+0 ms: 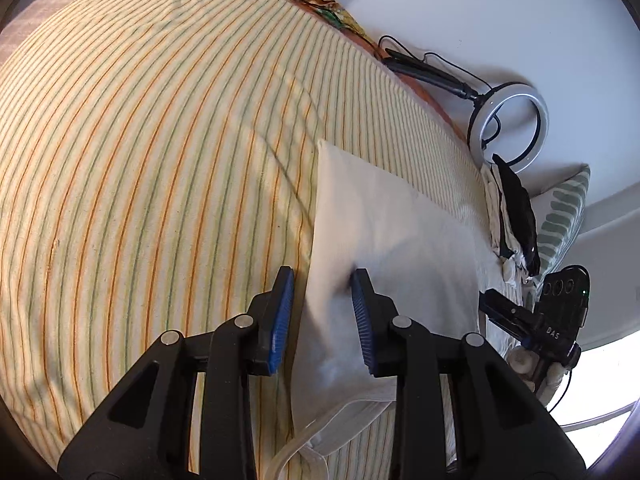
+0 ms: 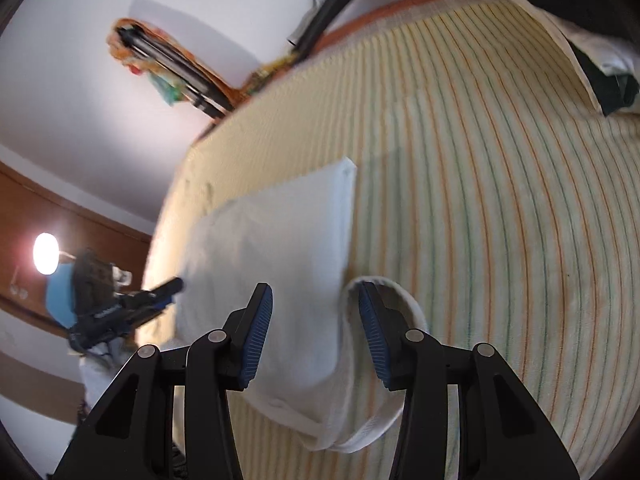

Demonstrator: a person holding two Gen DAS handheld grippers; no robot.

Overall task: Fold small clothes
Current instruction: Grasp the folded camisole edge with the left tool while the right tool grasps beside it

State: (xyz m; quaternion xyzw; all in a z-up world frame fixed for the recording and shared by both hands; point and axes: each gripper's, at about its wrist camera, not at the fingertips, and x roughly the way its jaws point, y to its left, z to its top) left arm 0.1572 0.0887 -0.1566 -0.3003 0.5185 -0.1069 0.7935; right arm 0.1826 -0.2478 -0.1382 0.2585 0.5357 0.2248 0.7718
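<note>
The white garment (image 1: pixel 392 240) is a small, plain knit piece of off-white fabric lying on the striped bed cover (image 1: pixel 160 160). It is folded lengthwise into a long, narrow panel with straight side edges and one squared far corner. Its surface lies mostly flat, with a shallow crease near the middle. At the near end, a banded hem (image 2: pixel 396 360) curves outward in a loop from the folded body. The right wrist view shows the same garment (image 2: pixel 280 248) slightly blurred.
</note>
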